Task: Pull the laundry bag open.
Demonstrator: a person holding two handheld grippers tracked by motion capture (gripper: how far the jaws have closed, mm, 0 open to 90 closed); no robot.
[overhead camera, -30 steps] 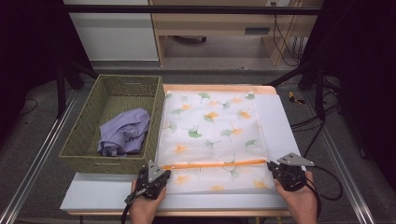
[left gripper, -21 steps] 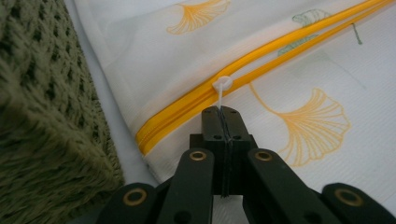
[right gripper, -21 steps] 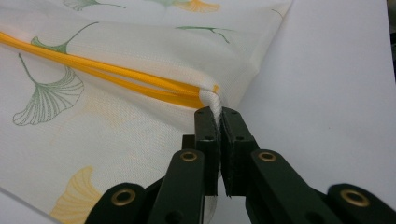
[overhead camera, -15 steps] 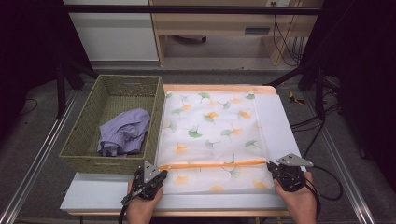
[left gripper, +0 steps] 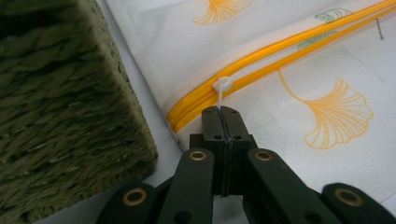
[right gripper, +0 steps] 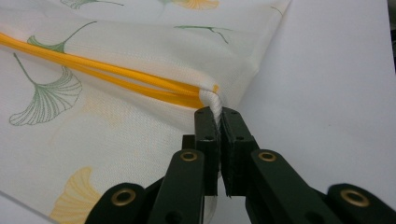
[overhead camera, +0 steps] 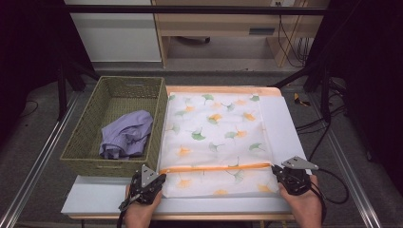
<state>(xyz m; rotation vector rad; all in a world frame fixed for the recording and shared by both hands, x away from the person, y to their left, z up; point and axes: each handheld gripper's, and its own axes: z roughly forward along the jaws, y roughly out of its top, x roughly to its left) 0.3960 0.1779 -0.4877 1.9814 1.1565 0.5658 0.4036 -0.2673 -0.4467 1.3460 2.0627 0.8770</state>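
Your left gripper [overhead camera: 160,178] sits low and left of centre in the high view, at the left end of the orange zipper [overhead camera: 216,167] on the laundry bag [overhead camera: 216,137]. In the left gripper view its jaws are pressed together, pinching the white zipper pull [left gripper: 221,88], which stands up just above the jaw tips in mid-frame. The wicker basket [left gripper: 60,107] fills the left side of that view, just beside the bag's edge.

Your right gripper [overhead camera: 276,169] is at the lower right of the high view, on the zipper's other end. In the right gripper view its jaws are clamped on a fold of the bag's white fabric [right gripper: 213,103] right where the orange zipper stops, centre frame.

The bag lies flat across the middle of the high view, on the pale table [overhead camera: 285,128], leaf print up, zipper running left to right near its lower edge. In the basket [overhead camera: 85,137] at left lies a lilac garment [overhead camera: 127,135].
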